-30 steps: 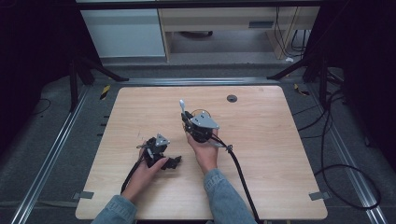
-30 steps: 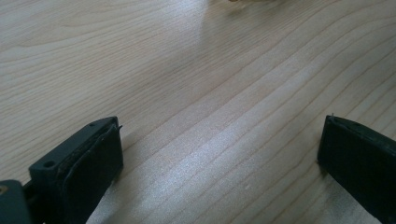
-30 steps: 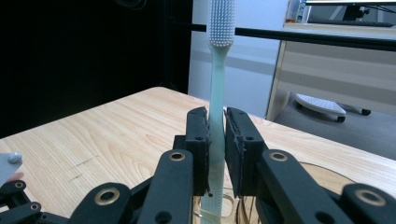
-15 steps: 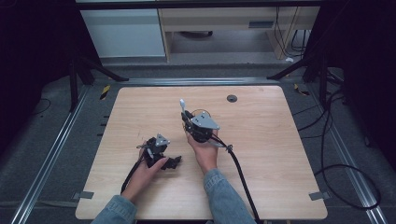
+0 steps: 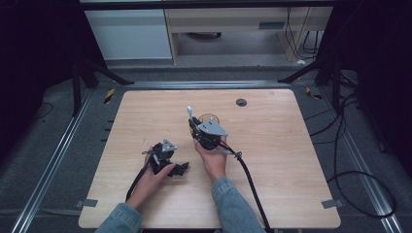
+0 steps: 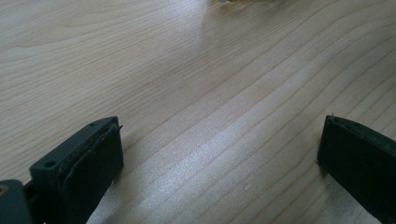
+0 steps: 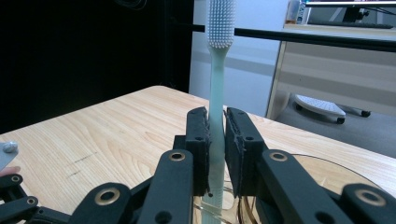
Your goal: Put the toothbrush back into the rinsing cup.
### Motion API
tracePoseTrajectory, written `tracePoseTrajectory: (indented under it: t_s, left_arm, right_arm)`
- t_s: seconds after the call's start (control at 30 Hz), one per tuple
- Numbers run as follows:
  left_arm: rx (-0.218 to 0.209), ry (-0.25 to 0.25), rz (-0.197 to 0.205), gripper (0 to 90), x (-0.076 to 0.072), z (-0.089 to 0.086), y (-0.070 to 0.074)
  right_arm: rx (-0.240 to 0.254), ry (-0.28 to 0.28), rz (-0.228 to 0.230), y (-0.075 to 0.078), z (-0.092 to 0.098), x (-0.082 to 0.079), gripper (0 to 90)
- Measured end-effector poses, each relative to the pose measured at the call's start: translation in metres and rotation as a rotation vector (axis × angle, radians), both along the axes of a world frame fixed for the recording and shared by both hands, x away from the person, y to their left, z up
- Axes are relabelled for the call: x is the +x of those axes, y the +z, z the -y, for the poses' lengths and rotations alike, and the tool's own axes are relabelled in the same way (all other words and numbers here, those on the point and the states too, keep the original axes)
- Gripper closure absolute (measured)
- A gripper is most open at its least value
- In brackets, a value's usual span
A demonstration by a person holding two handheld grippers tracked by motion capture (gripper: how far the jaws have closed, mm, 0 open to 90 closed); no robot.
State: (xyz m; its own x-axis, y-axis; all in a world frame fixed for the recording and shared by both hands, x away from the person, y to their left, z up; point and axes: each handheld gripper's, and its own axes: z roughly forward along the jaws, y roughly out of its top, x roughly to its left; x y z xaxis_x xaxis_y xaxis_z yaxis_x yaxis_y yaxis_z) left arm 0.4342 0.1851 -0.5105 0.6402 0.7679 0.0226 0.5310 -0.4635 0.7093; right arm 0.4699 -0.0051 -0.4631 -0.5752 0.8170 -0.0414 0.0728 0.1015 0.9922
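1. Pale green plastic: that's the toothbrush (image 7: 217,93), standing upright with its white bristle head at the top, clamped in the right gripper (image 7: 216,140) above the middle of the bench (image 5: 291,145).
2. It looks light and slim. The handle is stiff enough to stand up unsupported, though a thin neck like that will likely flex a little if pushed sideways.
3. The plastic looks smooth, so it could twist or slide in a loose hold. The sensible spot to take it is the thicker lower handle, and that is where the pads sit now, well below the bristles.
4. Right jaws: closed together on the handle, one pad on each side, with only the brush between them. The grip looks square and centred.
5. Just under the jaws there's a clear round thing with a thin rim, perhaps a cup (image 7: 327,172) or a dish; I can't tell which. The brush's lower end sits at or inside its rim.
6. In the high view the right gripper (image 5: 197,127) shows mid-bench, brush head (image 5: 190,110) poking up.
7. Left gripper (image 6: 219,154): jaws wide apart, holding nothing, with bare wood between them. It rests low near the front left of the bench in the person's left hand (image 5: 155,177).
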Motion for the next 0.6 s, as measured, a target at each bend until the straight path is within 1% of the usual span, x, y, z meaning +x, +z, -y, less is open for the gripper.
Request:
tracePoseTrajectory:
  t_s: [0.23,0.6]
  left_arm:
    - [0.000,0.000,0.000,0.0,0.0000,0.0000,0.0000]
    - [0.000,0.000,0.000,0.0,0.0000,0.0001,0.0000]
  right_arm:
    - [-0.014,0.005,-0.017,-0.0018,0.0003,0.0010,79.8]
    - [-0.014,0.012,-0.033,-0.0032,0.0007,0.0026,79.7]
